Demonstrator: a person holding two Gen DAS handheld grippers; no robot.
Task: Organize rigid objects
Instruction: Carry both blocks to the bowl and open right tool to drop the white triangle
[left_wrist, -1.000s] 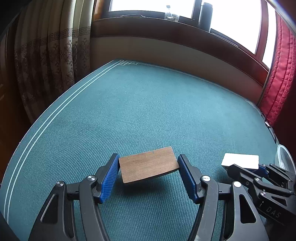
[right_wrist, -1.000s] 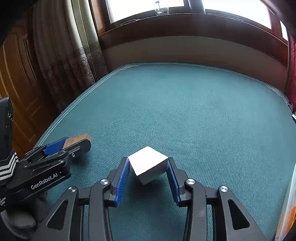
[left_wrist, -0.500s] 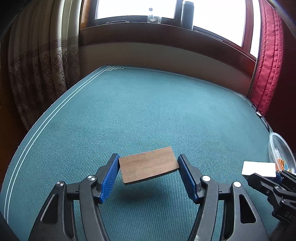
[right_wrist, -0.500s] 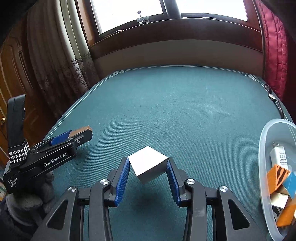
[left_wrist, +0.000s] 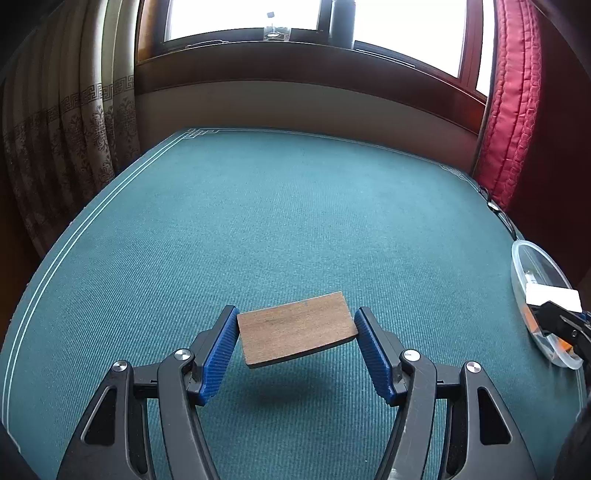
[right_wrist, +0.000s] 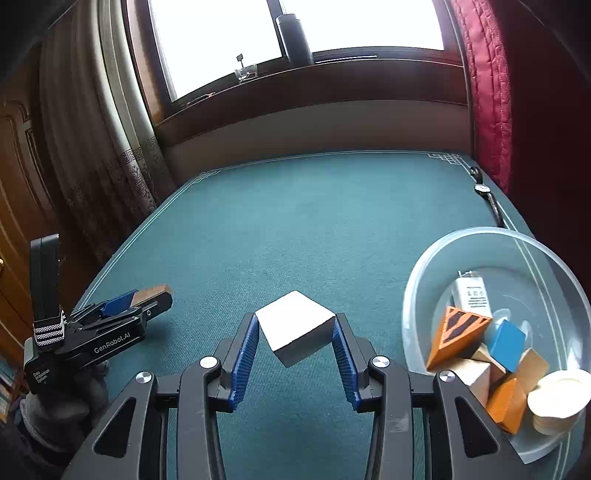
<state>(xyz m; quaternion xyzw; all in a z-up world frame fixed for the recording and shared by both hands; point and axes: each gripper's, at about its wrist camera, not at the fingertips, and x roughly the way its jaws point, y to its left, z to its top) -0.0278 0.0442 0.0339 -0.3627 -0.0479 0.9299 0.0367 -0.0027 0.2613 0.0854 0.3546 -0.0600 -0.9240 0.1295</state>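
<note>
Left tool (left_wrist: 297, 332) grips wooden board (left_wrist: 295, 334); right tool (right_wrist: 295, 332) grips white block (right_wrist: 295, 328) beside bowl (right_wrist: 417, 280).

Each gripper is a black plastic frame with two angular arms, each cut through by a triangular opening, and round silver screw heads sit at the pivots. The left gripper (left_wrist: 297, 334) carries two fingers faced with ribbed blue pads (left_wrist: 221, 354); the right gripper (right_wrist: 295, 334) has the same build, its blue pads (right_wrist: 245, 360) finely ridged. Seen from the right wrist camera, the left unit's black side bears white lettering reading "GenRobot.AI", with a smaller white label near its rear, a checkered black-and-white strip across the top and a tall black block standing behind that. The hand (right_wrist: 62, 402) under it wears a dark grey glove.
</note>
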